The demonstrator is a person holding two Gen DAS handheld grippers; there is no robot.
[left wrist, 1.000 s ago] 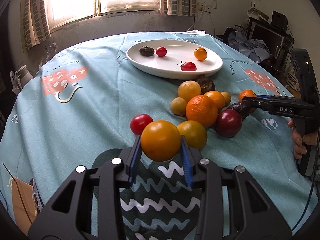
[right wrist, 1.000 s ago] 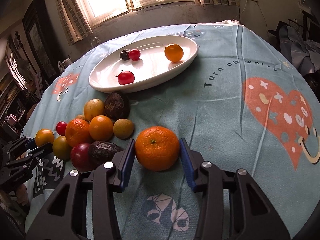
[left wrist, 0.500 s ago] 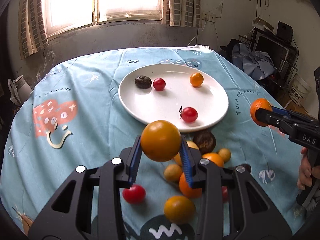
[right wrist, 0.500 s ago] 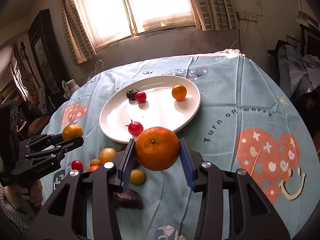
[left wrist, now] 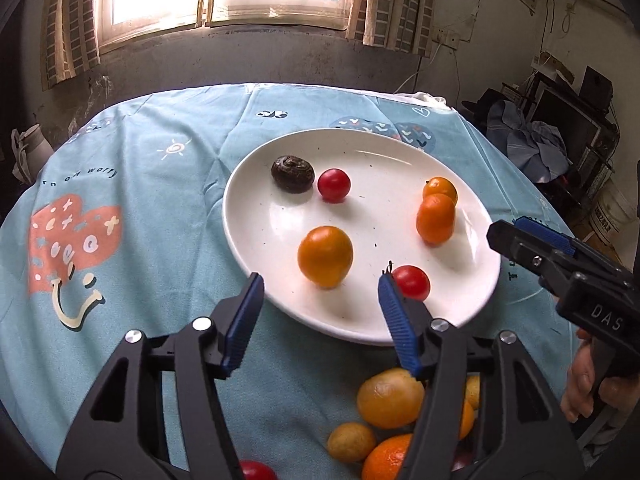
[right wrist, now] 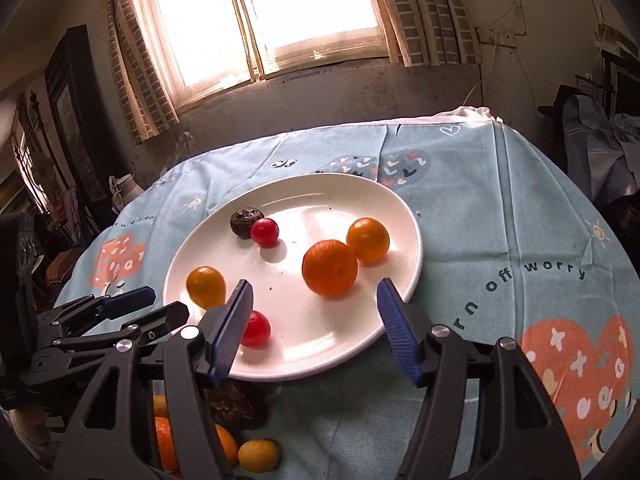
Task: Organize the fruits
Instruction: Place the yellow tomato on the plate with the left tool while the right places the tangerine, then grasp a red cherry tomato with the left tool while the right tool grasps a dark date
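Left gripper point(left wrist: 320, 280) wide apart, empty, over the near-left rim of the white plate point(left wrist: 360, 328). Yellow-orange fruit point(left wrist: 325, 256) sits on the plate just ahead of it. Orange point(right wrist: 329, 267) rests toward the plate's right side, touching a smaller orange fruit point(right wrist: 367, 239). Right gripper point(right wrist: 314, 290) also wide, empty, at the near-right rim. Loose fruit pile point(left wrist: 390, 400) lies on the tablecloth point(left wrist: 140, 200) off the plate's near edge.
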